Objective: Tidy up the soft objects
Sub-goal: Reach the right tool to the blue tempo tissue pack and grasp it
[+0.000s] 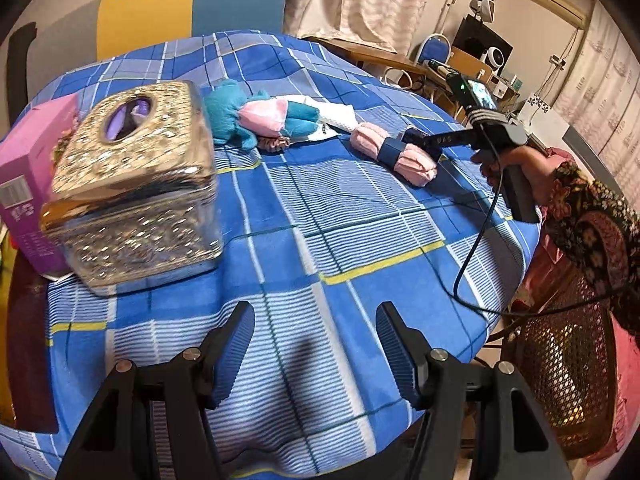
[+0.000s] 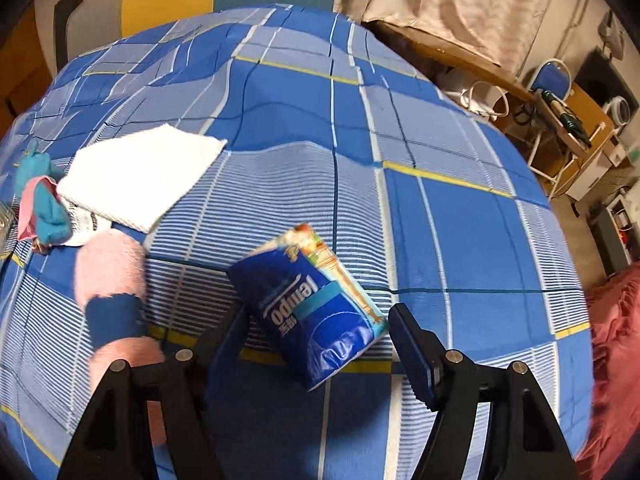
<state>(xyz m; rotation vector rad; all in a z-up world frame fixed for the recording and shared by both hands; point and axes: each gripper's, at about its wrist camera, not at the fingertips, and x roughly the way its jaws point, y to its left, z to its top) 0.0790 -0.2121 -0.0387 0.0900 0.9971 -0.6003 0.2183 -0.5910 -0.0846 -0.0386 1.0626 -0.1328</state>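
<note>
My left gripper (image 1: 316,320) hangs open over the blue plaid tablecloth (image 1: 360,240), with nothing between its fingers. At the far side lie a teal plush toy (image 1: 234,116) wrapped with a pink cloth, a folded white towel (image 1: 334,114) and a pink rolled towel (image 1: 394,152) with a dark blue band. My right gripper (image 1: 422,144), held by a hand in a floral sleeve, sits just right of that roll. In the right wrist view a blue tissue pack (image 2: 312,300) lies tilted between the right gripper's (image 2: 318,308) fingers. A narrow gap shows at the right pad (image 2: 412,344), so it stands open. The roll (image 2: 112,276) is to its left.
A gold ornate tissue box (image 1: 136,184) and a pink carton (image 1: 24,176) stand at the table's left. A yellow and blue chair back (image 1: 192,4) is behind the table, and a wicker chair (image 1: 560,360) at its right edge. A black cable (image 1: 476,248) trails from the right gripper.
</note>
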